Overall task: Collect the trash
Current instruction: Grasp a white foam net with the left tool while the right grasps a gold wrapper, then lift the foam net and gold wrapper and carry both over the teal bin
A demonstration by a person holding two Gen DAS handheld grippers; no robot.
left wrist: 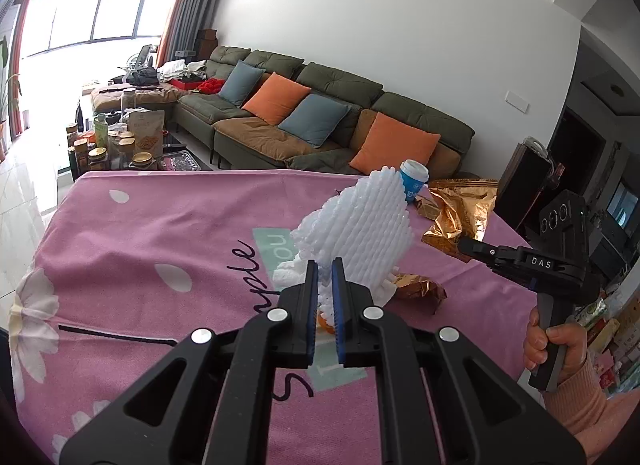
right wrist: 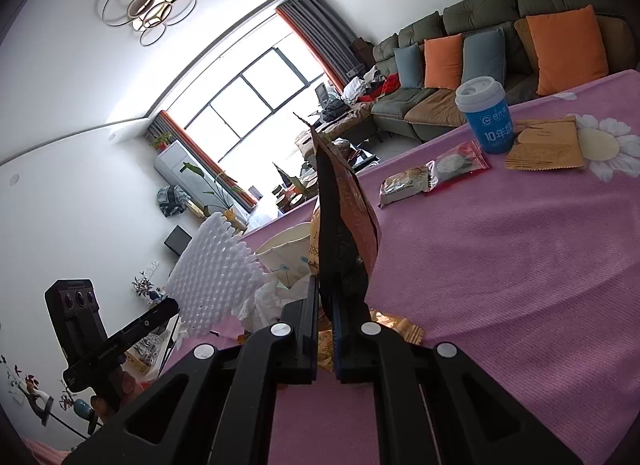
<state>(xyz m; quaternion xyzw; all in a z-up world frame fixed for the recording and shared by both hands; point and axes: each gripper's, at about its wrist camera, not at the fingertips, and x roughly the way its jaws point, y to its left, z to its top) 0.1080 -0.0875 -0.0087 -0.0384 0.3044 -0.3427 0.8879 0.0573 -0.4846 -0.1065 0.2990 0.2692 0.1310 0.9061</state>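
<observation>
My left gripper is shut on a white foam fruit net and holds it upright above the pink tablecloth. The net also shows in the right wrist view. My right gripper is shut on a gold foil snack bag that stands up between the pads; the bag shows in the left wrist view at the tip of the right gripper. Crumpled white tissue and a gold wrapper lie under the net.
A blue paper cup stands at the table's far side, with a tan packet, a red-edged packet and a pale snack packet beside it. A white paper bowl lies by the tissue. A sofa stands behind.
</observation>
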